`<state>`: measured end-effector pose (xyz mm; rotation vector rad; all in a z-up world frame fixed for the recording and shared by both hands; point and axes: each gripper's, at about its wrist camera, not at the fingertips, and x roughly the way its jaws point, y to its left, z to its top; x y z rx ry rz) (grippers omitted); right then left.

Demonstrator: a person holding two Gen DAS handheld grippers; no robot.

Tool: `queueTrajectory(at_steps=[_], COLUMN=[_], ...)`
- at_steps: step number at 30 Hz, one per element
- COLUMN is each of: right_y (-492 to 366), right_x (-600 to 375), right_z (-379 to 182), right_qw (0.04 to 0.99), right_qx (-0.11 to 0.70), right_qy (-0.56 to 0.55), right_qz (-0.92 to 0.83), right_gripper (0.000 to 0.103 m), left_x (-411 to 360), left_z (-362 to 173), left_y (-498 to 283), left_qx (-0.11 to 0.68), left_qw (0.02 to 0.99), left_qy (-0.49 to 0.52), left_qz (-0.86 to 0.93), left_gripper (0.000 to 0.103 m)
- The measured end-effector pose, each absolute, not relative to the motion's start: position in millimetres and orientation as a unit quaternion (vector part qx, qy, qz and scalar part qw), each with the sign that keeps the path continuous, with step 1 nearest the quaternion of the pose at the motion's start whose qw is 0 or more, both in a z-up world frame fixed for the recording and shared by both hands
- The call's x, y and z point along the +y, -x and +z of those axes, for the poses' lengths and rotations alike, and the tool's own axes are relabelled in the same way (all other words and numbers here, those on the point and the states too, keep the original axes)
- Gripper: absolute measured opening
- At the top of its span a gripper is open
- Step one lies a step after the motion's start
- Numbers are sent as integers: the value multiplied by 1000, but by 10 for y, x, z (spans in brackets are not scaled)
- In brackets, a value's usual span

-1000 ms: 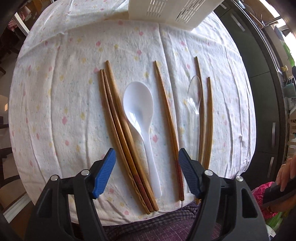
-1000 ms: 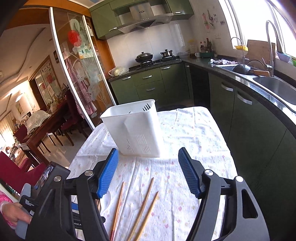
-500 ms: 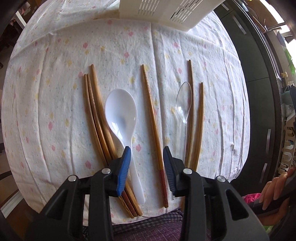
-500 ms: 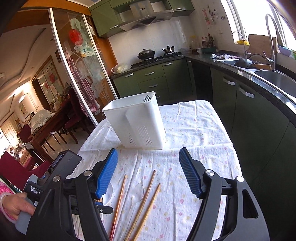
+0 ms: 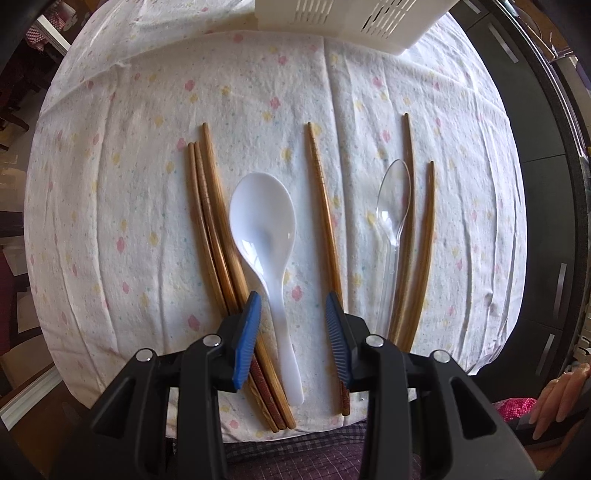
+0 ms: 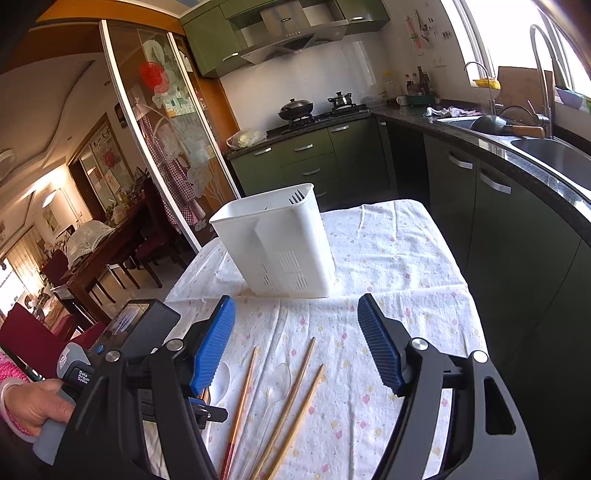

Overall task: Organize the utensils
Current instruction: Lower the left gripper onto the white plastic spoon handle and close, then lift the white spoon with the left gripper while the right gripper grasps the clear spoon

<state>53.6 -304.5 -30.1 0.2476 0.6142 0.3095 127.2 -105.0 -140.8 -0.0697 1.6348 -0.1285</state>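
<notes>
A white plastic spoon lies on the flowered tablecloth, bowl away from me. Three wooden chopsticks lie left of it, a single chopstick right of it, then a clear plastic spoon between two more chopsticks. My left gripper is open, its blue pads on either side of the white spoon's handle, apart from it. My right gripper is open and empty above the cloth. The white utensil holder stands at the far end; its base shows in the left wrist view.
The table's near edge is just below my left gripper. Dark green kitchen cabinets run along the right side of the table. A glass sliding door and dining chairs lie to the left. The left gripper's body sits beside my right gripper.
My left gripper narrowed from wide open, then opened slightly, and shifted so its pads straddle the white spoon's handle. My right gripper stayed open and drifted a little.
</notes>
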Motion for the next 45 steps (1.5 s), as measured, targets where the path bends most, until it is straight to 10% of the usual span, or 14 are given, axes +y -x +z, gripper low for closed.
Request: queueTrajectory(at_steps=[5, 11, 20, 27, 45], right_y=[-526, -503, -811, -1247, -1472], right_x=[-3092, -3109, -2829, -2524, -1665], right_z=[-270, -291, -662, -1267, -1723], right_qw=[935, 934, 879, 758, 702], right_qx=[294, 297, 426, 595, 702], right_qy=[-124, -125, -99, -131, 1], right_qz=[152, 155, 189, 235, 121], right_gripper=[68, 68, 72, 26, 13], left_x=[-1117, -1117, -933, -746, -414], left_z=[-1479, -1545, -1406, -1054, -875], left_y=[-1314, -1356, -1347, -1382, -1251], left_qx=[737, 741, 712, 668, 645], left_qw=[673, 670, 700, 741, 759], left_qy=[30, 32, 35, 40, 37], left_qz=[-49, -41, -41, -60, -81], left_gripper=[34, 10, 9, 9, 9])
